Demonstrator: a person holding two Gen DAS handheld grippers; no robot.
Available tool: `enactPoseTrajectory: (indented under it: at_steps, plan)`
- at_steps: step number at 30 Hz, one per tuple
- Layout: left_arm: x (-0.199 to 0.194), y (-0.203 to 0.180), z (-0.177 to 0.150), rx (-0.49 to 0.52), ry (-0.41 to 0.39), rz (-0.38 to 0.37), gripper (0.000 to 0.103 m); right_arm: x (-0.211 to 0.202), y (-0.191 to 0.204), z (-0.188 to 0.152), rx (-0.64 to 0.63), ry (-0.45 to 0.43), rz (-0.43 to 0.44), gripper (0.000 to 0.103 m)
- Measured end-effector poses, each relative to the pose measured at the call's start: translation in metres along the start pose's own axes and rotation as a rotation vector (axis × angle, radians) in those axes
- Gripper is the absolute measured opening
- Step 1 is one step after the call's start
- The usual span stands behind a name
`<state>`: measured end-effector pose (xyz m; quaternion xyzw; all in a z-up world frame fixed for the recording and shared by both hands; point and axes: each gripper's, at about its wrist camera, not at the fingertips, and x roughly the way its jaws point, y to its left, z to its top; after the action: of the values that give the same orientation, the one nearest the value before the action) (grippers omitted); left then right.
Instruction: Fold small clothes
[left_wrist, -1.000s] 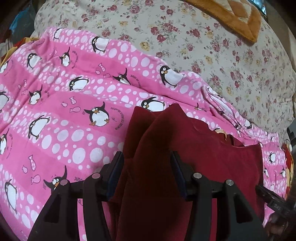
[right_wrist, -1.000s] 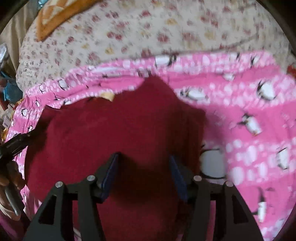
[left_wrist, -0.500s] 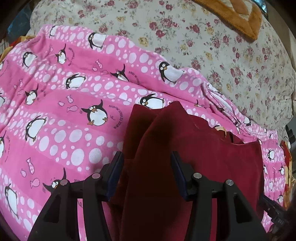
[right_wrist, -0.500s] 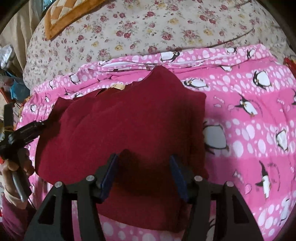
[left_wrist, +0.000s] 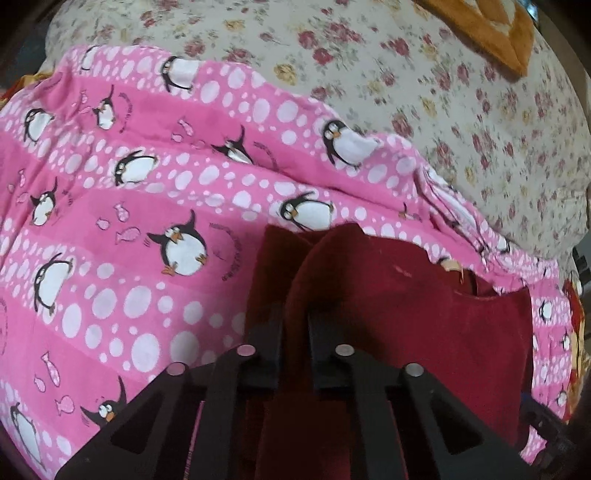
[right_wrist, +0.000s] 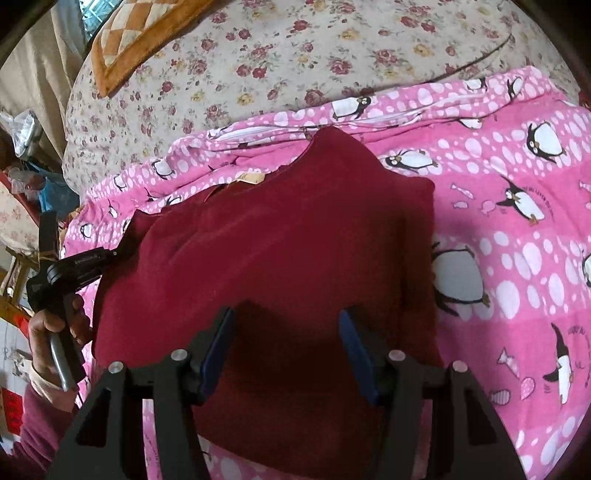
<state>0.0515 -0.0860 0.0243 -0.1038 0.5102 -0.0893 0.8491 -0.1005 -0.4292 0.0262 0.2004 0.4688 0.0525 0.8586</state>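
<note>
A dark red garment (right_wrist: 295, 240) lies spread on the pink penguin blanket (right_wrist: 517, 258), with a tan neck label (right_wrist: 251, 178) at its far edge. In the left wrist view my left gripper (left_wrist: 295, 321) is shut on a raised fold of the red garment (left_wrist: 388, 302) at its left side. In the right wrist view my right gripper (right_wrist: 286, 328) is open, its jaws wide apart just above the near part of the garment. The left gripper also shows in the right wrist view (right_wrist: 122, 253), at the garment's left edge, held by a hand.
The pink blanket (left_wrist: 110, 258) covers a bed with a floral quilt (left_wrist: 443, 92) behind it. An orange checked pillow (right_wrist: 140, 33) lies at the far back. Clutter stands beside the bed at the left (right_wrist: 22, 177).
My left gripper has closed on the fold of the red garment. My right gripper has pulled back a little and stays open.
</note>
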Motion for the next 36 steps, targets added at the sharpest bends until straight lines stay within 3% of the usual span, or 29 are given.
enactPoseTrajectory:
  at_steps: [3,9,16,20,24,29,36]
  plan:
    - [0.005,0.009,0.0,-0.042,0.022,-0.001,0.0,0.0,0.002,-0.001,-0.012,-0.001,-0.004,0.063]
    - [0.006,-0.007,-0.006,0.032,0.002,0.063,0.0,0.003,0.007,-0.003,-0.043,-0.005,-0.026,0.064]
    - [-0.001,-0.003,-0.008,0.009,-0.003,0.057,0.0,-0.008,0.013,-0.003,-0.065,-0.058,-0.031,0.064]
    - [-0.003,-0.004,-0.011,0.016,-0.007,0.084,0.004,-0.009,0.025,-0.001,-0.14,-0.109,-0.113,0.064]
    - [-0.004,-0.007,-0.013,0.029,-0.011,0.098,0.007,0.006,0.03,0.001,-0.161,-0.094,-0.169,0.064]
    - [-0.009,-0.001,-0.015,-0.016,0.003,0.075,0.01,0.014,0.029,0.002,-0.166,-0.095,-0.204,0.071]
    - [-0.04,0.009,-0.037,-0.085,0.036,-0.025,0.024,0.026,0.032,0.004,-0.189,-0.079,-0.237,0.075]
